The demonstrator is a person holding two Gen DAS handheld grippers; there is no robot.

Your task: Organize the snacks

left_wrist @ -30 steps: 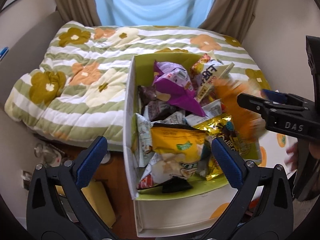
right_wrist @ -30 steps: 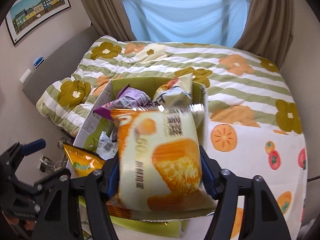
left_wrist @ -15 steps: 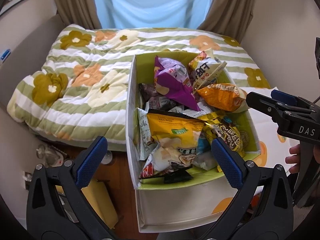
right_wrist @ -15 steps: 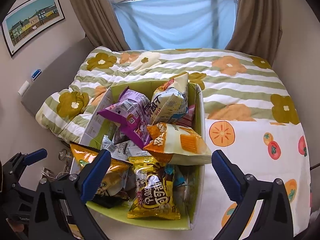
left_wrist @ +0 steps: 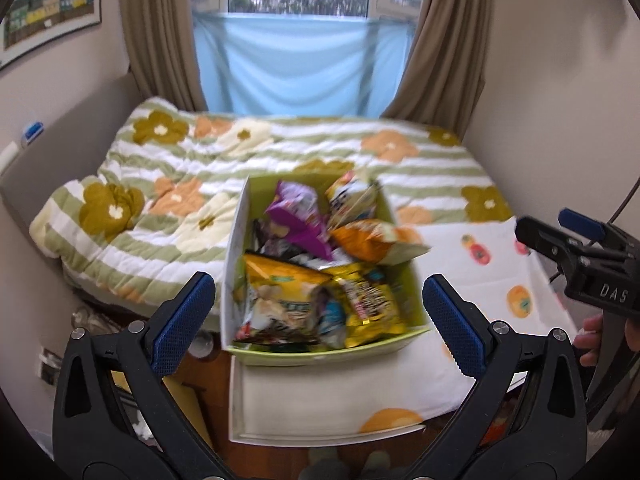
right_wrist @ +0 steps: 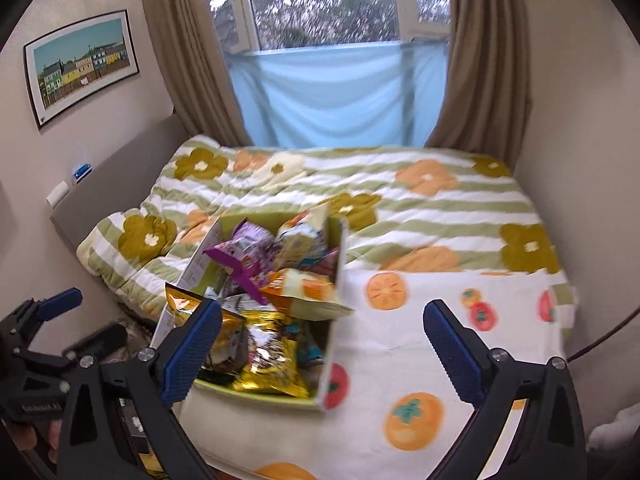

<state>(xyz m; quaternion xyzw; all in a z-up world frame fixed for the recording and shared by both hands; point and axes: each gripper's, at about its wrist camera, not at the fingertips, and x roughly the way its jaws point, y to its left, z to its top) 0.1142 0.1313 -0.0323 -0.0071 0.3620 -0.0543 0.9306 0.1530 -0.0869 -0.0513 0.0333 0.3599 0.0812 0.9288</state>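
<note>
Orange bag point(left_wrist: 370, 240) lies across the box point(left_wrist: 240, 248) rim, ahead of both empty, spread tongs; right tongs point(right_wrist: 320, 348) look nearer than left tongs point(left_wrist: 318, 314).

- The left gripper point(left_wrist: 319, 312) is level, its two black arms reaching forward and its jaws spread wide with nothing between them.
- Its blue ribbed pads point(left_wrist: 182, 324) face each other across the gap.
- The right gripper point(right_wrist: 322, 344) is also spread wide and holds nothing; its blue pads point(right_wrist: 450, 350) stand well apart.
- In the left wrist view the right gripper shows side-on at the right edge, with fingers of the right hand point(left_wrist: 592, 340) wrapped round its handle.
- In the right wrist view the left gripper sits at the lower left, and part of the left hand point(right_wrist: 38, 440) grips its handle.
</note>
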